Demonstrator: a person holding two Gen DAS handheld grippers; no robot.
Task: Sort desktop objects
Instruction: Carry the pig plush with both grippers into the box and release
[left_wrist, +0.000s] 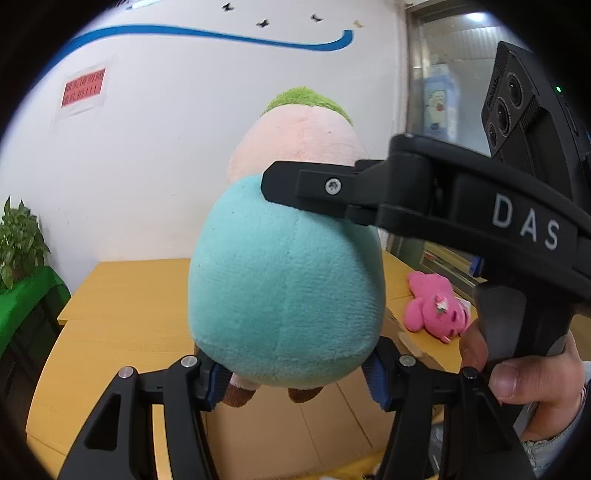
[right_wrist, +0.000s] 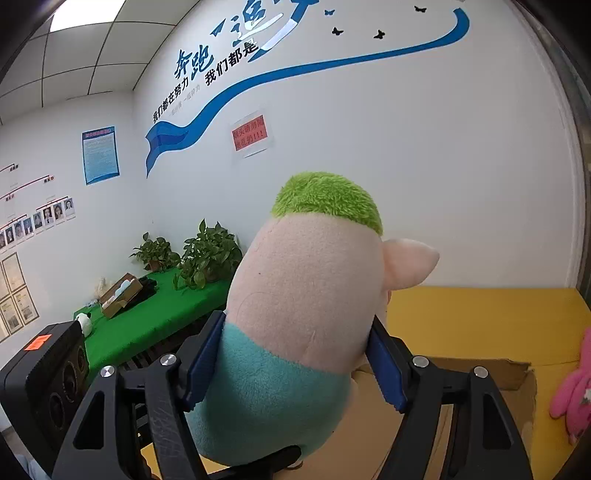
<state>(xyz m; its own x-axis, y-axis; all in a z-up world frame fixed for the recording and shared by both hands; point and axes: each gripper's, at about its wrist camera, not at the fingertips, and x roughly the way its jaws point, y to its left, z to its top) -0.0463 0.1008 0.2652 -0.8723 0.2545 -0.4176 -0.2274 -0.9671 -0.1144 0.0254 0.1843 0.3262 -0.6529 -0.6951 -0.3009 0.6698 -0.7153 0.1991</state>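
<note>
A plush pig with a teal body, pale pink head and green hair is held in the air above the yellow table. My left gripper is shut on the pig's lower body near its brown feet. My right gripper is shut on the pig where head meets body; its finger crosses the pig's upper body in the left wrist view. A pink plush toy lies on the table at the right, also at the right edge of the right wrist view.
A flattened cardboard sheet lies on the table below the pig and shows in the right wrist view. A side table with green cloth holds potted plants and a box. A white wall stands behind.
</note>
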